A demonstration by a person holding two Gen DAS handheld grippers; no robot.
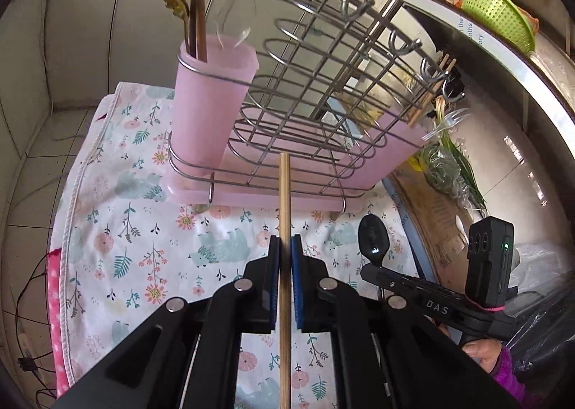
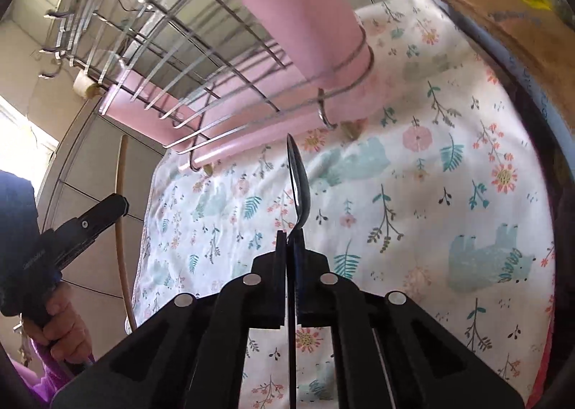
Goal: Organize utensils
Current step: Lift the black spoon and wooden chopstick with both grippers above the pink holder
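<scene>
1. At the left, the pink cup [image 1: 212, 103] stands in the end of the wire rack [image 1: 323, 93]. It already holds a gold spoon [image 1: 178, 10], wooden sticks that look like chopsticks [image 1: 199, 14] and a clear plastic utensil [image 1: 233, 24]. I judge that share of the sorting done.
2. In the middle, the left hand-held gripper [image 1: 285, 265] is clenched on a single wooden chopstick [image 1: 285, 200]. It hangs above the floral cloth [image 1: 125, 229], its tip toward the rack and short of the cup, so it is not yet stowed.
3. To the right, the right hand-held gripper [image 2: 293, 251] is clamped on a black spoon [image 2: 298, 179] by the handle, bowl forward. It hangs over the cloth, just in front of the rack's pink drip tray [image 2: 230, 148], also not yet put away.
4. At the far right end of the rack, a clear plastic fork [image 1: 445, 125] and more wooden sticks [image 1: 431, 93] hang beside the hooks. Whether these count as sorted I cannot tell.
5. No loose utensils show on the visible cloth, so what remains appears to be dropping in the two held pieces.
</scene>
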